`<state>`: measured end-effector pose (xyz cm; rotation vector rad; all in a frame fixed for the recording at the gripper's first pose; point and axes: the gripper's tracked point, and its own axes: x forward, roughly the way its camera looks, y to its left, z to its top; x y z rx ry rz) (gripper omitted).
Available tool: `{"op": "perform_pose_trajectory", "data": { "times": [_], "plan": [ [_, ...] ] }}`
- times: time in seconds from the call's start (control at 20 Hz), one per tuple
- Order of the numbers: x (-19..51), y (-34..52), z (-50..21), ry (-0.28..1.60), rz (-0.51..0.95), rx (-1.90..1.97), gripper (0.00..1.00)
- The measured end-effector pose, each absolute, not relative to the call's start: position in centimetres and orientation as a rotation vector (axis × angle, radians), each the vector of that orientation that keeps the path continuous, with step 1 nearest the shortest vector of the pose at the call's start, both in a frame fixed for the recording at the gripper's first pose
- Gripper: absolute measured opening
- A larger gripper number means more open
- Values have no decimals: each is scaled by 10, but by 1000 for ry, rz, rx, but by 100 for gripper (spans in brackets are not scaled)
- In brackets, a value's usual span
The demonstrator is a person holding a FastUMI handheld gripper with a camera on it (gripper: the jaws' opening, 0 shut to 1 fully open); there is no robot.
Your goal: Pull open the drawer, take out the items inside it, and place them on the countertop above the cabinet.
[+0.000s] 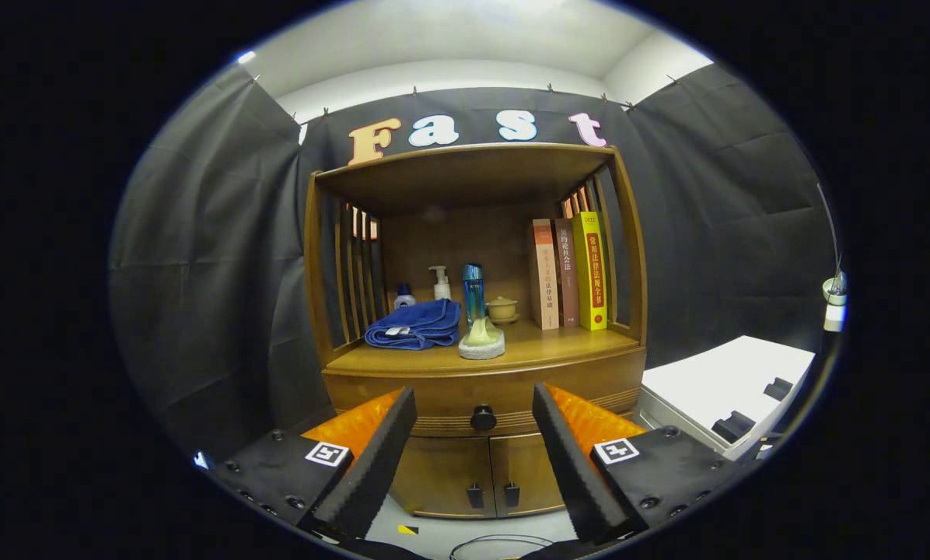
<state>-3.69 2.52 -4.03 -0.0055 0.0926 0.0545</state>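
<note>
One wooden cabinet [477, 257] with one closed drawer [434, 393], bearing one round black knob [483, 418]; two lower wooden doors [477, 474]; three upright books [568, 272] at the right; one folded blue towel [416, 324] at the left; three bottles [440, 284] behind it; one small lidded ceramic cup [502, 309]; one pale green sponge-like piece on a white pad [481, 341]; one gripper [474, 435], fingers spread apart, holding nothing.

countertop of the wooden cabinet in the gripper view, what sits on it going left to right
folded blue towel → tall blue bottle → small lidded ceramic cup → three upright books. The gripper has its jaws open, short of the closed drawer's black knob.
</note>
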Motion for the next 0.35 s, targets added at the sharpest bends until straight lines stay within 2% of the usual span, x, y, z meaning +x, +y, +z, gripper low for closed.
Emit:
{"op": "perform_pose_trajectory", "data": {
  "times": [0.35],
  "plan": [
    [-38,26,-40,90,54,-7,99]
  ]
}}
